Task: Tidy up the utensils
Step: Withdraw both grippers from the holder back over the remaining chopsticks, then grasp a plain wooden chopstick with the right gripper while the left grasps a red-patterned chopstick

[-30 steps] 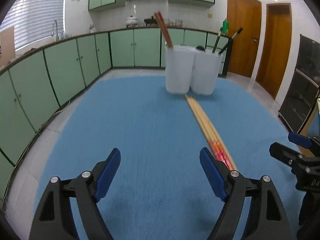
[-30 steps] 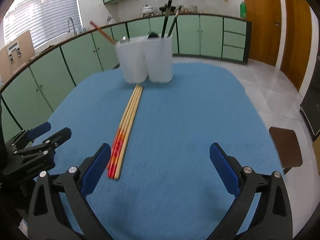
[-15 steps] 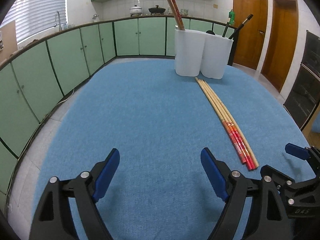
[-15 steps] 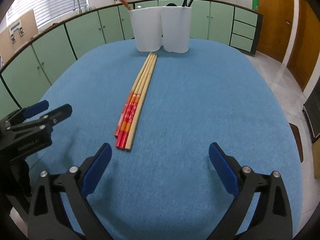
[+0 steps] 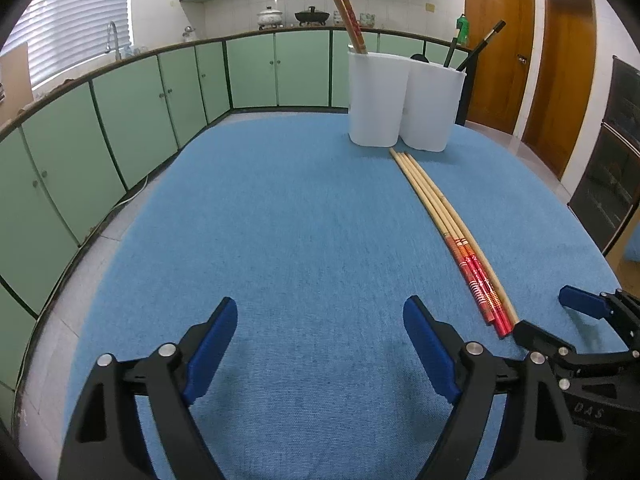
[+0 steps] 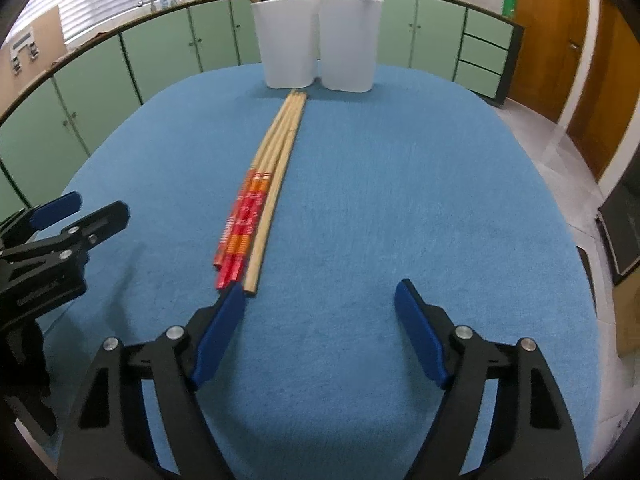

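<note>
Your right gripper [image 6: 320, 300] fingers closing, empty; left gripper [image 5: 320, 320] spread; chopsticks [image 6: 264, 188] unsorted before white holders [image 6: 316, 40].

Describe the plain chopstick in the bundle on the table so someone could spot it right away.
On the blue tablecloth, a bundle of chopsticks runs from the two white holders toward the grippers. The plain chopstick is the rightmost one: bare wood end to end, while its neighbours have red-and-orange ends.
</note>
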{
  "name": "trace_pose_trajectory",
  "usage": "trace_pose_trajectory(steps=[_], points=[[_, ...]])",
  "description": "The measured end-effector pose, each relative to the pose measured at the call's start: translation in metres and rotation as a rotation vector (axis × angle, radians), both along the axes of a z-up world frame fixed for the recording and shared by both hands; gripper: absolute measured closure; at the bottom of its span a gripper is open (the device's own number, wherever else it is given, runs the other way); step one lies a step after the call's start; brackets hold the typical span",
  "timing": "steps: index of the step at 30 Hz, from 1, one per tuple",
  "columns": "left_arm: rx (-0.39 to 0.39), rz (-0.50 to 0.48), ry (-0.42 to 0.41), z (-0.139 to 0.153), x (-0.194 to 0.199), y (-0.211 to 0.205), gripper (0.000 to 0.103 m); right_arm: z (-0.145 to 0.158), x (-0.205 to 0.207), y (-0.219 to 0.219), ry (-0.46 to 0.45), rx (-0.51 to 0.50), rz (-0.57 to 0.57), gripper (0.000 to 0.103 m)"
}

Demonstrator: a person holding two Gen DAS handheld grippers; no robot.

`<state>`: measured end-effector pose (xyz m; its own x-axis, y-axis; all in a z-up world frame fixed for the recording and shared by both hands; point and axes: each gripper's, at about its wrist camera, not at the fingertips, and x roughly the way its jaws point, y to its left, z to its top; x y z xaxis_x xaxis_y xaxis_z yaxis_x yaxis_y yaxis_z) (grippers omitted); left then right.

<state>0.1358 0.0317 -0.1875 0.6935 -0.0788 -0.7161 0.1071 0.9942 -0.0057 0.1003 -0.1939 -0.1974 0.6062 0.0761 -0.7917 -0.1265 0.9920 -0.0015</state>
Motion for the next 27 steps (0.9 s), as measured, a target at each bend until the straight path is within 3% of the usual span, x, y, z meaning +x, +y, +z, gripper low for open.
trace_pose_trajectory(steps=[4, 7, 20, 27], points=[[-0.008, 0.005, 0.0, 0.0, 0.0, 0.001, 0.019, 0.003, -0.002, -0.006, -0.013, 0.002, -0.015, 0.029], [-0.008, 0.008, 0.005, -0.001, 0.001, 0.0, 0.019, 0.003, -0.002, -0.005, -0.02, 0.033, 0.016, 0.039], [0.005, 0.0, 0.026, -0.005, 0.005, -0.007, 0.018, 0.001, 0.001, 0.014, -0.007, 0.06, 0.098, 0.096], [-0.009, -0.049, 0.064, -0.01, 0.003, -0.022, 0.018, 0.002, 0.003, -0.001, -0.01, 0.069, 0.064, 0.097]])
